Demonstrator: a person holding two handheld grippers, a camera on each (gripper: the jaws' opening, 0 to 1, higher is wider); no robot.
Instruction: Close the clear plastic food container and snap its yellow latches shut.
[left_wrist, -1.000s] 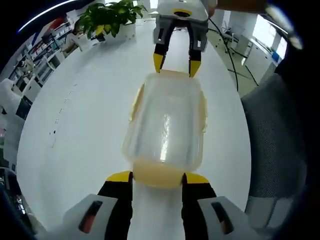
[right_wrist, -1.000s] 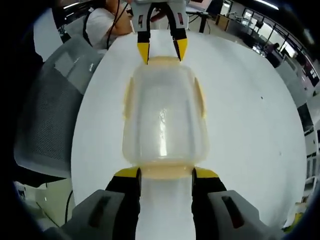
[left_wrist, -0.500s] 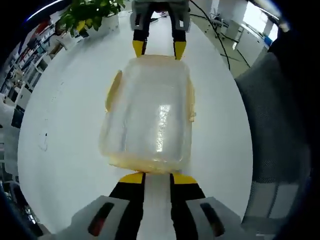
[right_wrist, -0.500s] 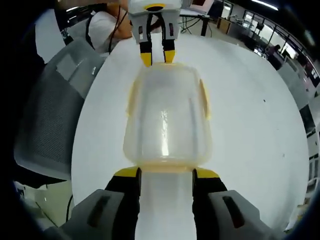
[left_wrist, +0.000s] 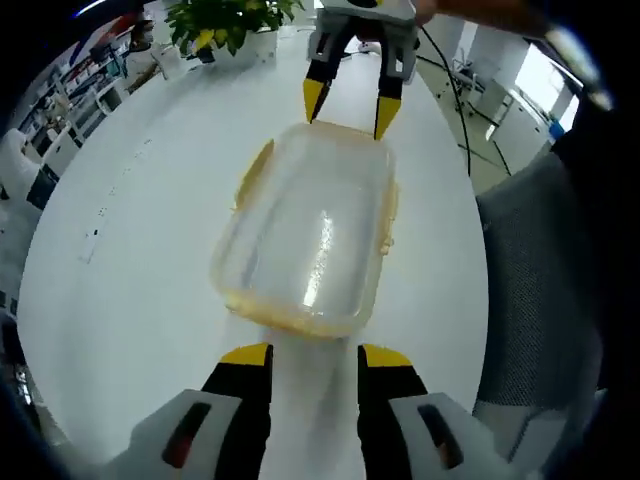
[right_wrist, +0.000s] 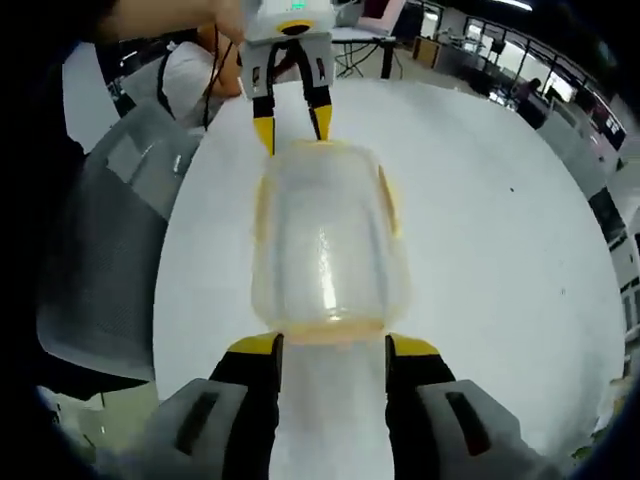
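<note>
- White round surface (left_wrist: 130, 300) in an office, container (left_wrist: 305, 225) lying flat, lid on
- Long axis runs between left gripper (left_wrist: 305, 355) and right gripper (right_wrist: 328, 345), both jaws open, empty, one at each short end, right nearer

A white round table (left_wrist: 130, 270) carries a potted plant (left_wrist: 225, 22) at its far edge; a grey chair (right_wrist: 105, 250) stands beside it.

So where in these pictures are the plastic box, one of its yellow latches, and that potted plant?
Clear plastic container (left_wrist: 305, 235), left gripper view: middle of its lid.
Yellow latch (left_wrist: 254, 168), left gripper view: the flap on the box's left long side.
Potted plant (left_wrist: 228, 20), left gripper view: its green leaves.
</note>
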